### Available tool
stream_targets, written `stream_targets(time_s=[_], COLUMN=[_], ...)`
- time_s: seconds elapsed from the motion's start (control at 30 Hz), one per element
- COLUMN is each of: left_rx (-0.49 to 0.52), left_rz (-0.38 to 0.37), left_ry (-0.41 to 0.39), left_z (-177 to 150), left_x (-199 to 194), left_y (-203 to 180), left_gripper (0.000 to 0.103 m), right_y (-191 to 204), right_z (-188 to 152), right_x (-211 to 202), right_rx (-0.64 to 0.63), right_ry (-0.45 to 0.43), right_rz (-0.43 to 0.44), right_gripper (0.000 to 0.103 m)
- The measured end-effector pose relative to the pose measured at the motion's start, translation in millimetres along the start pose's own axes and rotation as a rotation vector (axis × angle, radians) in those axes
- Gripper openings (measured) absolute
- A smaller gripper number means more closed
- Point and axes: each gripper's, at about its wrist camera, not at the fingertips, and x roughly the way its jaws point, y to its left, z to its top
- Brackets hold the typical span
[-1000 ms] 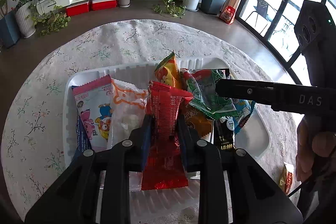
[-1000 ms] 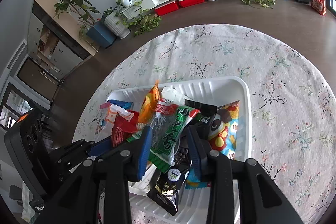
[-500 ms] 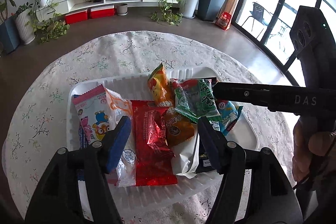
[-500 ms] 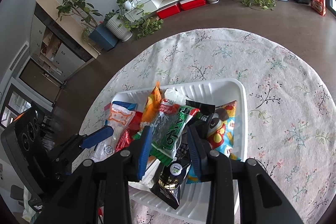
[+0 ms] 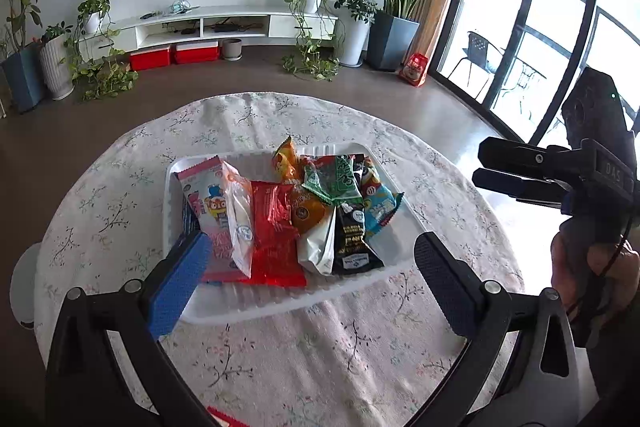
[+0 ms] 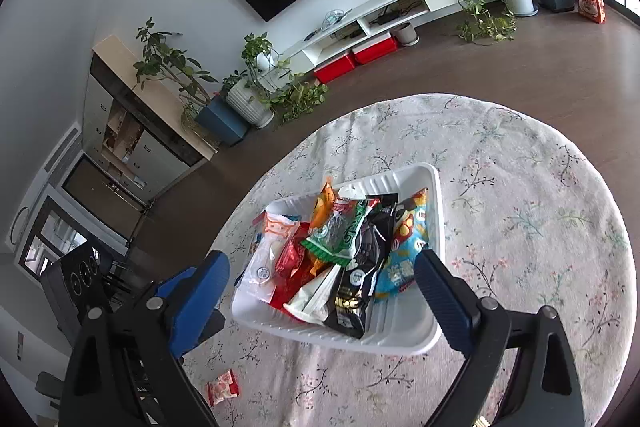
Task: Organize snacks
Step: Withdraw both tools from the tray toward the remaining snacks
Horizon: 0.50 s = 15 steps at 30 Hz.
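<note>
Fingers, left wrist view: left gripper (image 5: 312, 267) spread wide, holding nothing, lower centre of frame. White ribbed plastic tray (image 5: 288, 301), mid-frame on the floral round tablecloth (image 5: 120, 187), holds the snacks: red foil packet (image 5: 276, 231), green seaweed packet (image 5: 334, 179), black sachet (image 5: 352, 239). At right edge, a black device is lettered "DAS", seen inverted.

Fingers, right wrist view: right gripper (image 6: 322, 291) likewise spread, empty, lower centre. One small pink-red packet (image 6: 223, 386) lies outside the tray, lower left. Packet print unreadable.

Risk, judged: packets overlap loosely; a grasp may drag neighbours over the rim.
</note>
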Motion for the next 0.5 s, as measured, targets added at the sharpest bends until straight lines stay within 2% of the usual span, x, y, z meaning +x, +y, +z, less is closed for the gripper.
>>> stream_targets(time_s=[0.13, 0.27, 0.33, 0.5], left_rx=[-0.005, -0.005, -0.035, -0.212], left_rz=[0.022, 0.071, 0.095, 0.067], left_ry=[-0.032, -0.136, -0.109, -0.046], left_z=[-31, -73, -95, -136], left_x=[-38, -82, -94, -114], left_y=[-5, -7, -3, 25], left_gripper=[0.103, 0.103, 0.103, 0.103], right_y=[-3, -15, -22, -34], right_z=[-30, -71, -96, -147], right_x=[-35, -73, -85, -98], right_rx=[0.023, 0.064, 0.086, 0.122], right_ry=[-0.059, -0.128, -0.142, -0.134], right_rz=[-0.004, -0.044, -0.070, -0.123], right_gripper=[0.096, 0.097, 0.097, 0.097])
